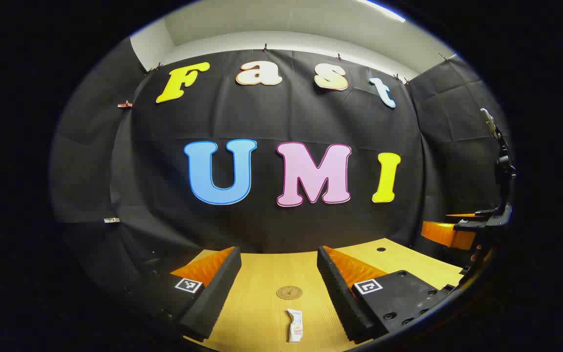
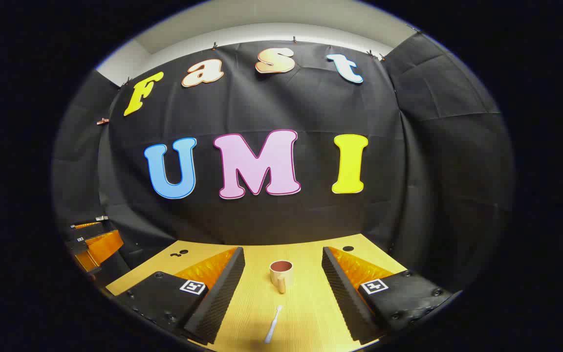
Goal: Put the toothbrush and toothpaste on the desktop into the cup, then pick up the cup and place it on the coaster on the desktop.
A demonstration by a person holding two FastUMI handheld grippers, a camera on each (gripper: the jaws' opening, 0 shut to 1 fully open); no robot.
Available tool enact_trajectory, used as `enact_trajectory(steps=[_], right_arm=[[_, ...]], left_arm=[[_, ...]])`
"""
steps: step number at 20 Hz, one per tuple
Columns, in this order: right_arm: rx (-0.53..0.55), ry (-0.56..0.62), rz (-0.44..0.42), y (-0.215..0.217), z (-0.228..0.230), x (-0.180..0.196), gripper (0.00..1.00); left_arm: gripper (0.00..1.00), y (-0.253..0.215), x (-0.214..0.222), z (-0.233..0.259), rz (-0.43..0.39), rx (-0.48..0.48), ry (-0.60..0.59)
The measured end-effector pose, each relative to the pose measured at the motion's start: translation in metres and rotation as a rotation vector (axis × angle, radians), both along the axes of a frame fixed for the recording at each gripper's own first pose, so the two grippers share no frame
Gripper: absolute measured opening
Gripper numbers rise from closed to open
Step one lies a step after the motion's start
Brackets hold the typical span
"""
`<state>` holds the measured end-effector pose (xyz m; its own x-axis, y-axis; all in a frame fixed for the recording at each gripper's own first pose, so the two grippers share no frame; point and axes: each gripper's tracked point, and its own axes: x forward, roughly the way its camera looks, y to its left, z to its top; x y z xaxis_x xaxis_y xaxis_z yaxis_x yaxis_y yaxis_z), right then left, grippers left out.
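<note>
Toothpaste point(image 1: 295, 325) lies flat on the table point(image 1: 262, 274), just short of the coaster point(image 1: 289, 292), right between my left hand-held gripper point(image 1: 279, 293), spread wide. Toothbrush point(image 2: 272, 324) lies just short of the cup point(image 2: 281, 275), inside my right hand-held gripper point(image 2: 284, 288), also spread. I'd drop low and pinch the tube mid-body so it won't flop.

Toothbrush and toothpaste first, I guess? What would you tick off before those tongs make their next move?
1. Left tongs open: ok.
2. Right tongs open: ok.
3. Toothpaste lies free on the desktop between the left tongs' fingers: ok.
4. Toothbrush lies free ahead of the right tongs: ok.
5. Cup upright, mouth open: ok.
6. Coaster bare: ok.
</note>
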<state>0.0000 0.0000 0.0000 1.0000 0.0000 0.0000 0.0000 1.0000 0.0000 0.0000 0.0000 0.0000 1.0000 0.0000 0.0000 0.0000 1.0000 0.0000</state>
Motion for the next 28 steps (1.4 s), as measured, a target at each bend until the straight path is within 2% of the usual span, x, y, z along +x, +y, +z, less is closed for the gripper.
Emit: enact_trajectory(steps=[5, 13, 21, 28], right_arm=[[-0.02, 0.022, 0.028, -0.01, -0.009, 0.023, 0.98], [-0.019, 0.062, 0.044, -0.027, -0.021, 0.035, 0.98], [-0.009, 0.076, 0.07, -0.031, -0.021, 0.046, 0.98], [-0.01, 0.124, 0.1, -0.032, -0.036, 0.057, 0.98]], left_arm=[[0.97, -0.005, 0.016, -0.005, 0.027, -0.003, 0.011], [0.97, -0.015, 0.027, -0.025, 0.053, -0.008, 0.062], [0.97, -0.029, 0.042, -0.037, 0.035, -0.016, 0.102], [0.97, -0.033, 0.056, -0.073, 0.011, -0.009, 0.182]])
